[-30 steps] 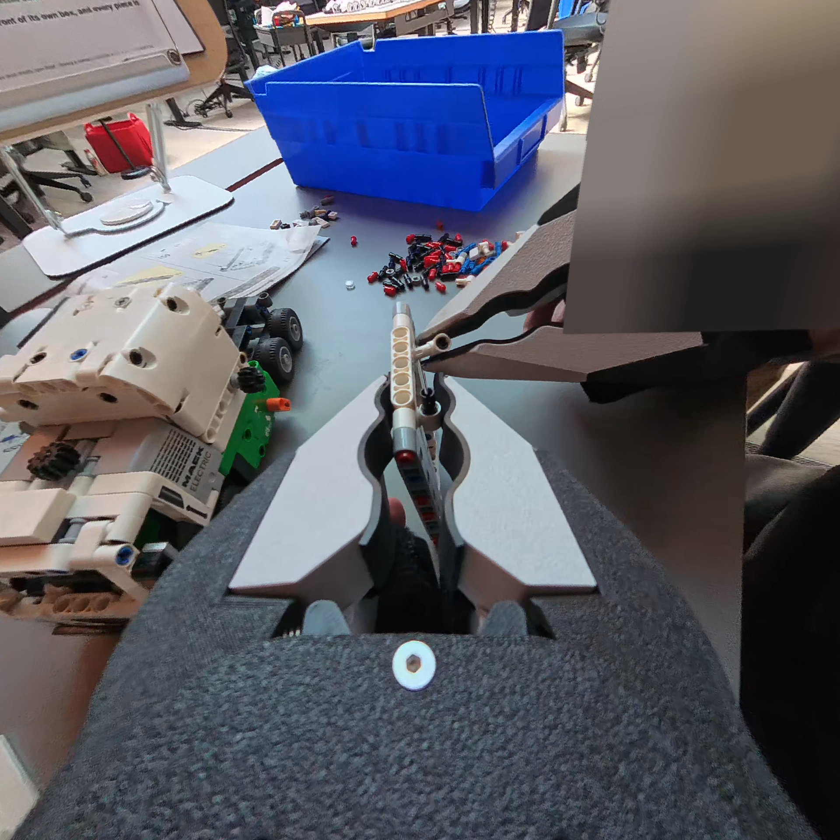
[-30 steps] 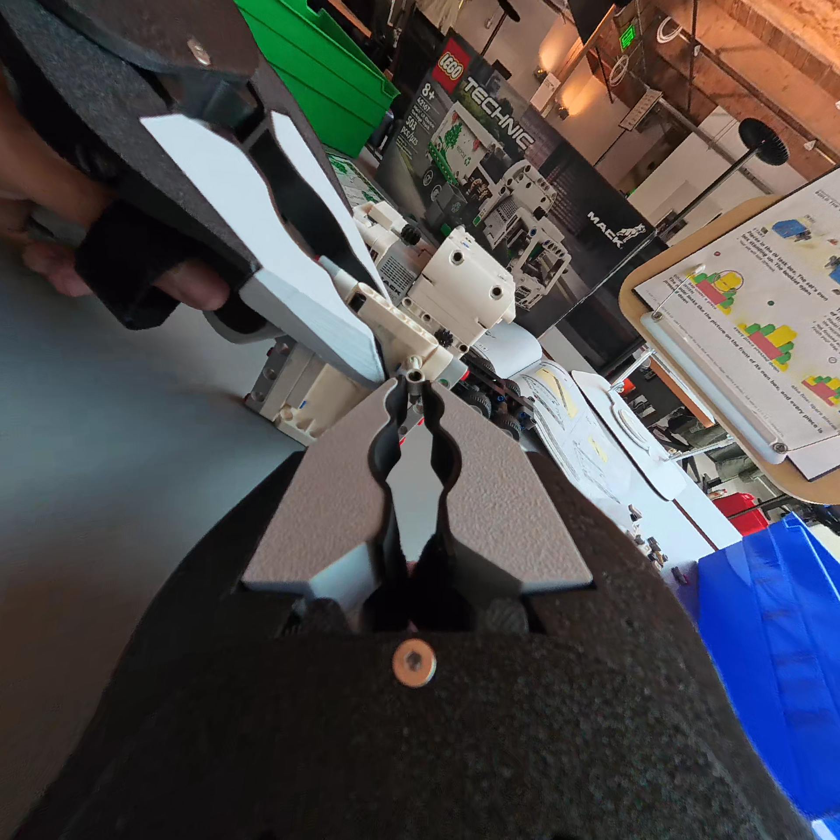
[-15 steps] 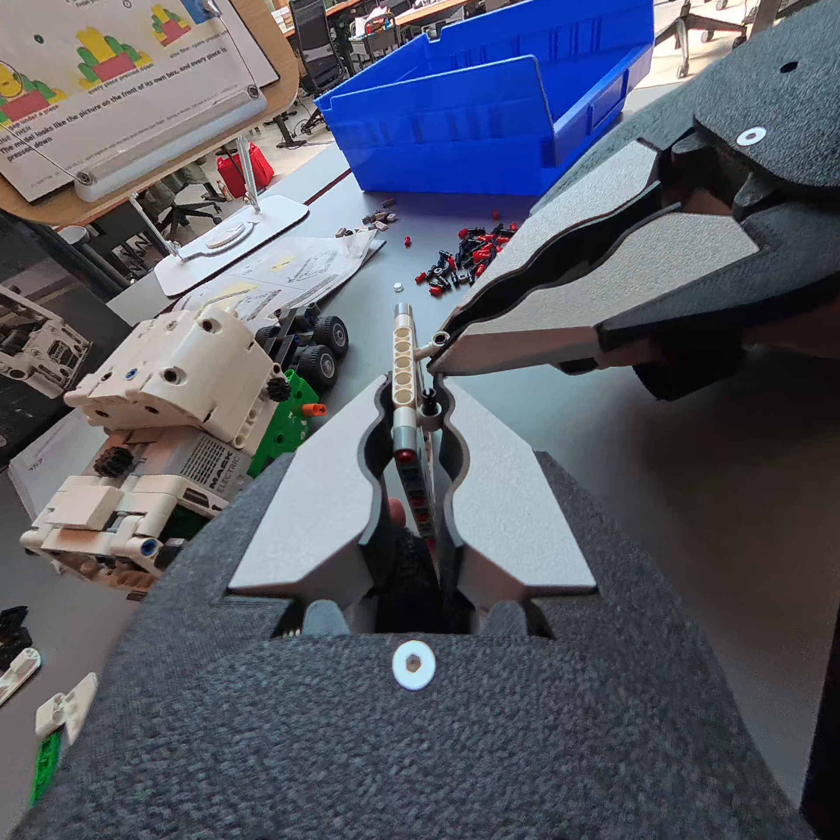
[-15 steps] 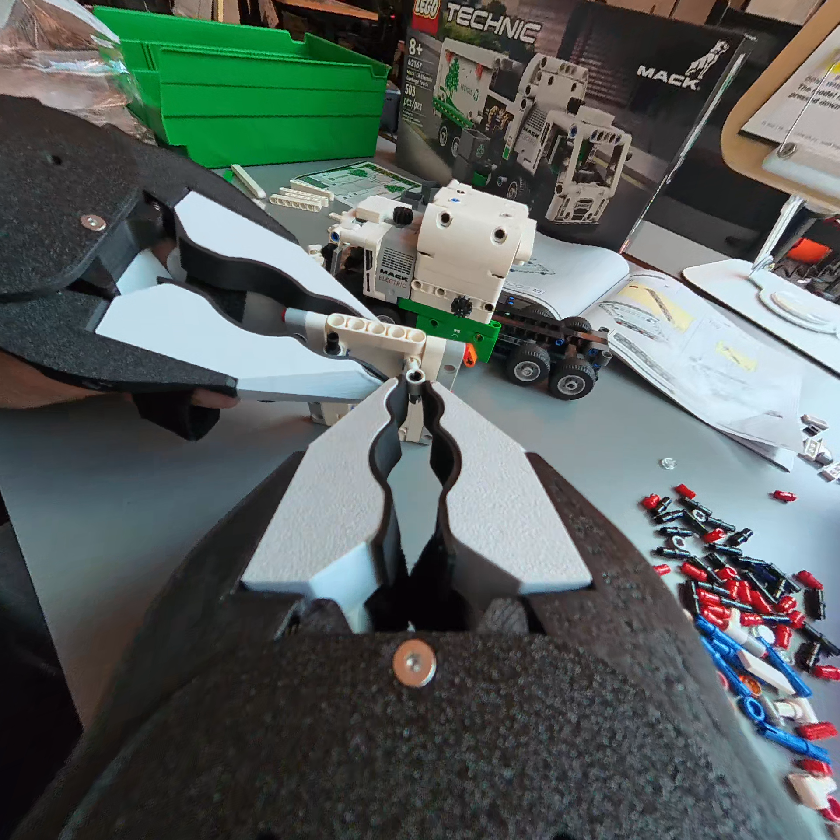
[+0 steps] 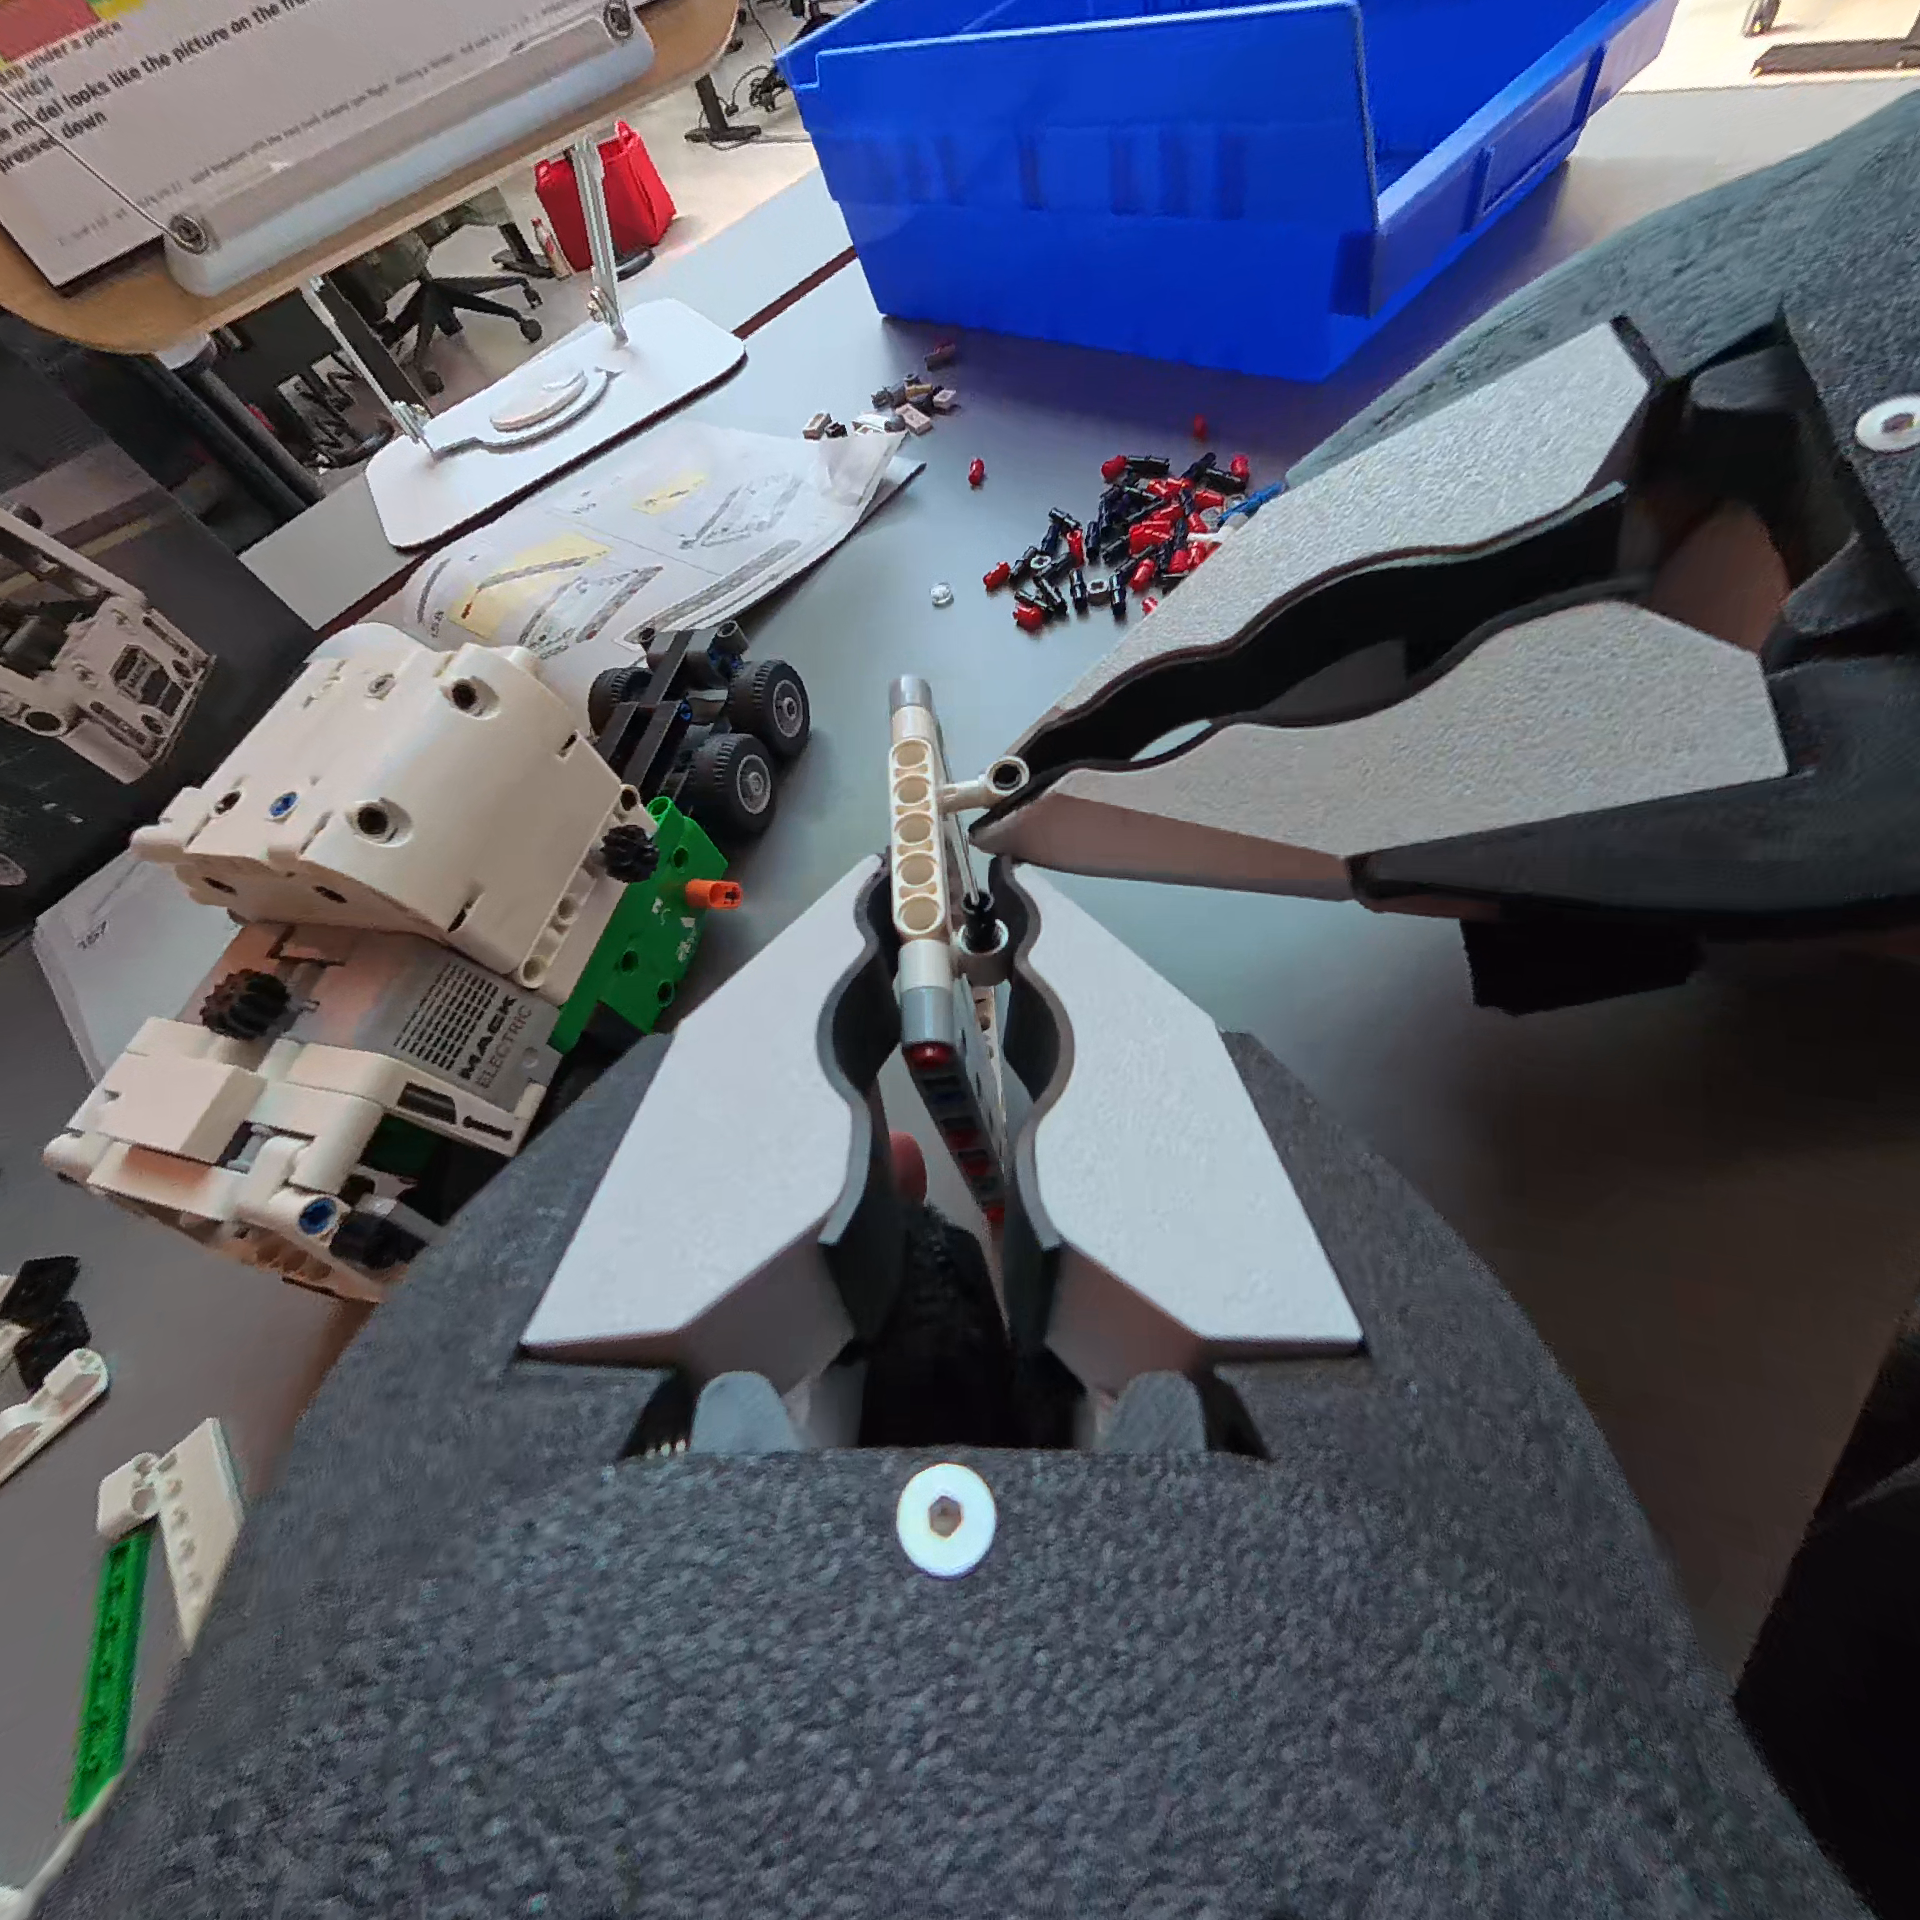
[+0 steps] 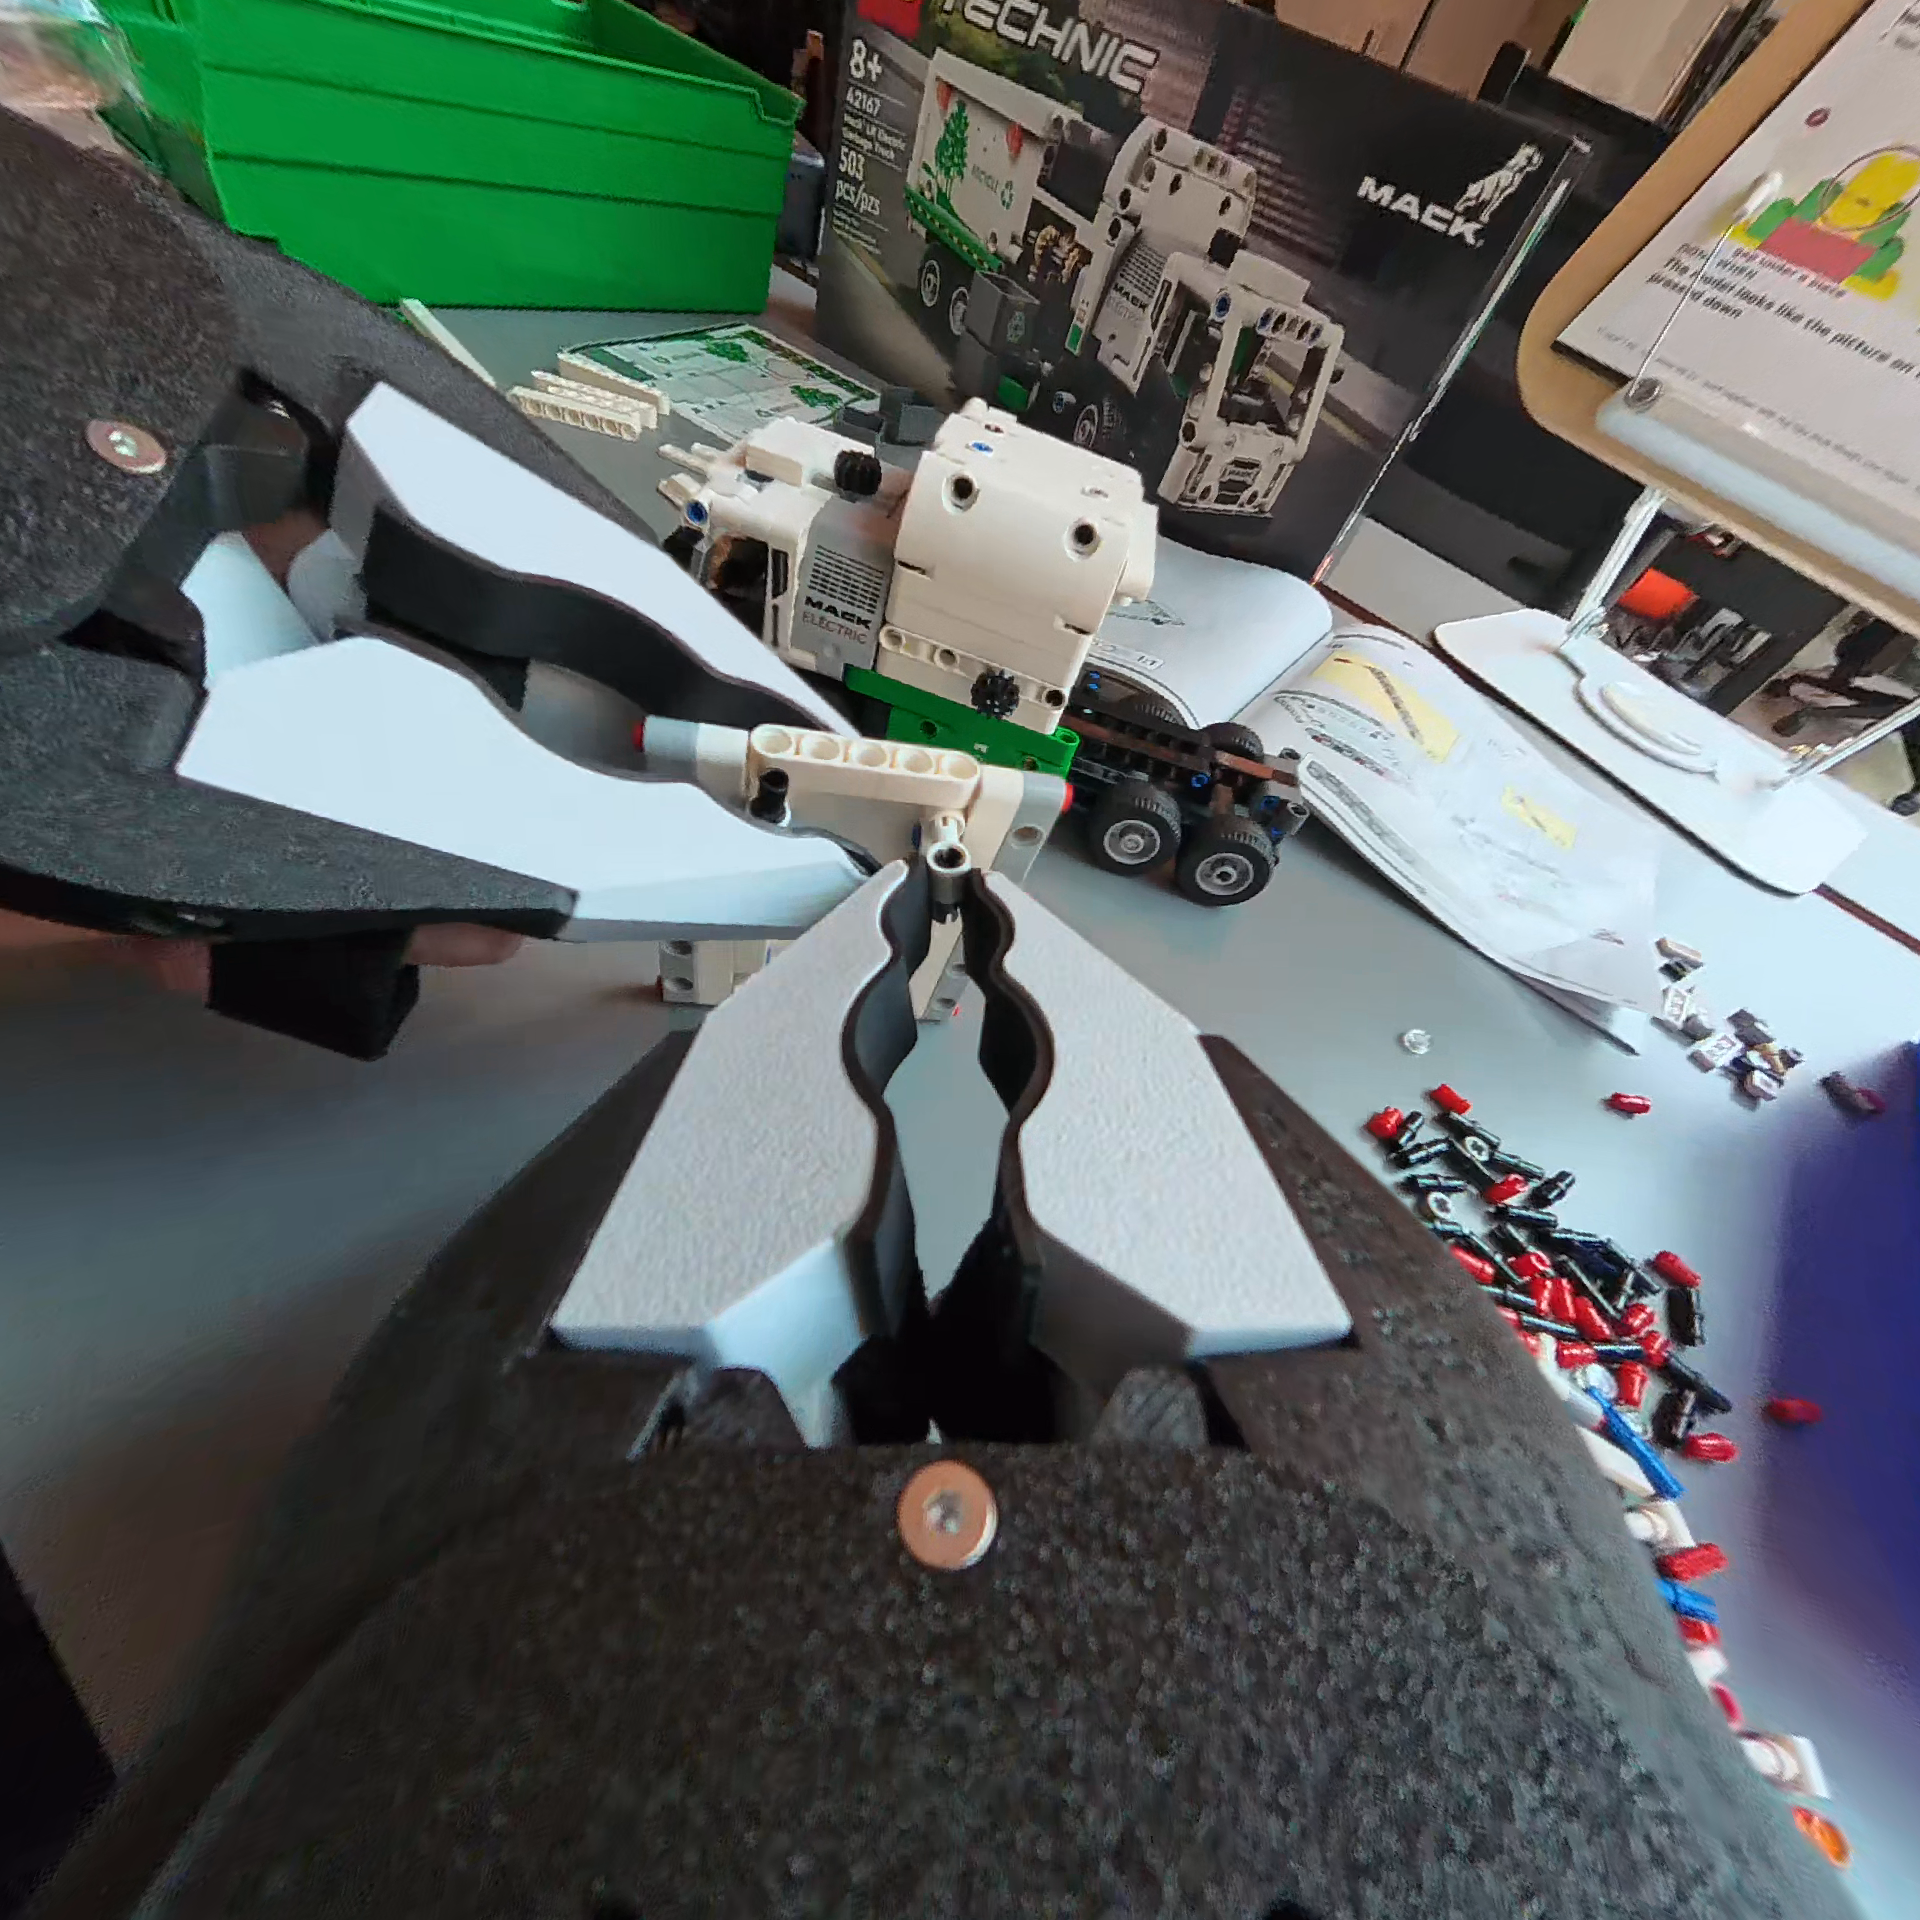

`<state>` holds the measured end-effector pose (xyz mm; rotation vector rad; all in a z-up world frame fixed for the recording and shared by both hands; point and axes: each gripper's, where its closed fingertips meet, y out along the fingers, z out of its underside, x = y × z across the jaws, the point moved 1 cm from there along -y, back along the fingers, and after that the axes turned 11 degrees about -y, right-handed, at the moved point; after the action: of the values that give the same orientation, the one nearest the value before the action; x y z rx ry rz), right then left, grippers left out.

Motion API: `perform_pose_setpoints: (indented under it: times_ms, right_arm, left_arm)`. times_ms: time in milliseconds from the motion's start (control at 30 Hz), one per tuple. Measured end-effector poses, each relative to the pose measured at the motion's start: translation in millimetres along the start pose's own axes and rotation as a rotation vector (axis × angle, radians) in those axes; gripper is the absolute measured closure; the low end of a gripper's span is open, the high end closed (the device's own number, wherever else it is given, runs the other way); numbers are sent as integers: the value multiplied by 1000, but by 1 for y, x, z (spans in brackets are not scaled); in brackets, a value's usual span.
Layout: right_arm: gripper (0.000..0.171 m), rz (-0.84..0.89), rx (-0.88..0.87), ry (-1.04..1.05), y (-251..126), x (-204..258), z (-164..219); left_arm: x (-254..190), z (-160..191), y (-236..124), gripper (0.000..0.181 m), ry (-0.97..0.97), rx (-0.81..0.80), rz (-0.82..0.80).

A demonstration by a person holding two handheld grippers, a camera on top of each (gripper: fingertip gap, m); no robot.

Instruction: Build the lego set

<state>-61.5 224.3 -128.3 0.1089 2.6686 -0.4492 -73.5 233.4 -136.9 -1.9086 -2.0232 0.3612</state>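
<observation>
a white lego beam assembly [image 5: 920,831] sticks forward out of the left tongs [image 5: 940,904], which are closed to a narrow gap and clamp its grey and dark lower part between the pads. from the right, the right tongs [image 5: 992,805] reach in, nearly closed, pinching a small white pin connector [image 5: 982,788] whose other end sits at a hole on the beam's side. in the right wrist view the same connector [image 6: 945,862] shows at the tips of the right tongs [image 6: 940,888], just under the beam [image 6: 862,764] held crosswise by the left tongs [image 6: 821,821].

left of both tongs stands a partly built white and green lego truck [image 5: 395,894] on the grey table [image 5: 1299,1039], with lettering on its grey side panel. beyond it lies an open instruction booklet [image 5: 665,540]. ahead and to the right of the left tongs a heap of small red, black and blue pins [image 5: 1122,540] lies loose, with a blue bin [image 5: 1195,177] behind it. in the right wrist view a printed product box [image 6: 1174,270] with a picture of the truck stands behind the model, green bins [image 6: 468,166] are at far left, and a printed sheet on a stand [image 6: 1766,260] is at far right.
</observation>
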Motion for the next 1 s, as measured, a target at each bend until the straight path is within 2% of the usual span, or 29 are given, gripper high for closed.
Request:
perform_pose_setpoints:
  times_ms: [133, 267, 400, 500, 633, 733, 833, 1000]
  right_arm:
    - [167, -33, 5, 28, 0, 1, 1]
    - [167, -119, -1, 161, 0, 2, 4]
    - [167, -173, 14, 215, 0, 5, 6]
    - [167, -191, 6, 243, 0, 5, 7]
    - [167, -180, 7, 214, 0, 4, 7]
    - [167, -163, 30, 183, 0, 4, 10]
    - [167, -240, 23, 311, 1, 6, 13]
    - [167, -297, 18, 413, 1, 5, 13]
  left_arm:
    - [0, 1, 0, 166, 66, 12, 2]
    - [-1, 1, 0, 167, 125, 6, -19]
    - [1, 3, 0, 167, 260, 9, -85]
    - [0, 4, 0, 167, 266, -2, -99]
    - [-1, 3, 1, 168, 242, -17, -81]
    - [0, 4, 3, 167, 336, -17, -140]
    - [1, 5, 4, 167, 446, -28, -200]
    - [1, 5, 5, 167, 461, -49, -223]
